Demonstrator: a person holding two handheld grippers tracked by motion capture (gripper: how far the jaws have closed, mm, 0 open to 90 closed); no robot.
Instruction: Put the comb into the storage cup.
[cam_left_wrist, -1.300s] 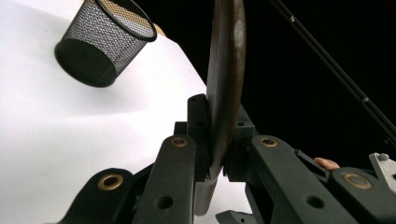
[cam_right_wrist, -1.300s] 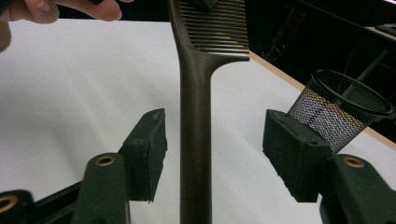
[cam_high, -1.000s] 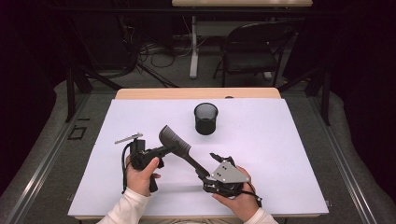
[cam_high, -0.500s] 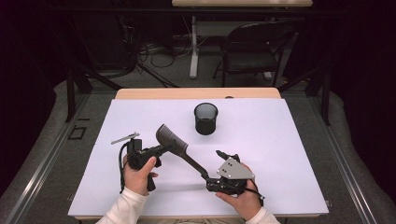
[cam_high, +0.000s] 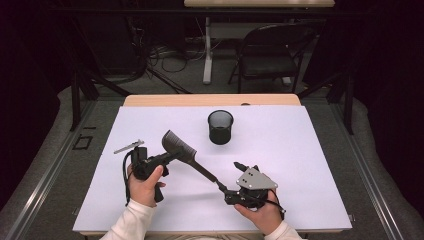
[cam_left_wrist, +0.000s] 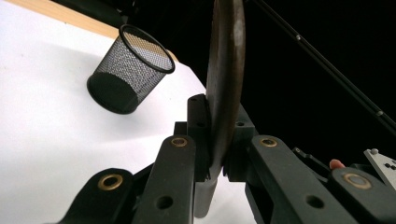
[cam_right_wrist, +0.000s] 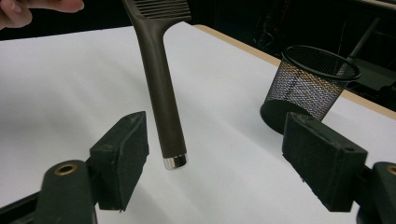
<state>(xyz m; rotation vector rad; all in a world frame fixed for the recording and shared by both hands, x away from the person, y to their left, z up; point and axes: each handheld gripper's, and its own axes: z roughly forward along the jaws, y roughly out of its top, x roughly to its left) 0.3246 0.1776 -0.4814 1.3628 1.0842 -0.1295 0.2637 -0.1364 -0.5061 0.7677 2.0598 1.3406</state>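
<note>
Dark brown comb (cam_high: 186, 152) w/ a long round handle & a small shiny metal cap at the handle tip; toothed head is wide & flat, seen edge-on in the left gripper view (cam_left_wrist: 225, 79). It's held up off the white surface (cam_high: 300, 150), head at upper left, handle sloping down toward the right gripper (cam_high: 231, 192). Left gripper (cam_high: 167, 157) is clamped tight on the comb head, jaws pressed to both flat sides. Right gripper is wide open, empty; in its own view the handle tip (cam_right_wrist: 173, 158) hangs between the jaws, nearer the left jaw, whether touching it can't tell. Black mesh pencil cup (cam_high: 220, 127) stands upright on surface, farther back, apart from comb. Small grey metal clip-like item (cam_high: 128, 146) lies on surface near the left hand (cam_high: 145, 185); too small to ID.
</note>
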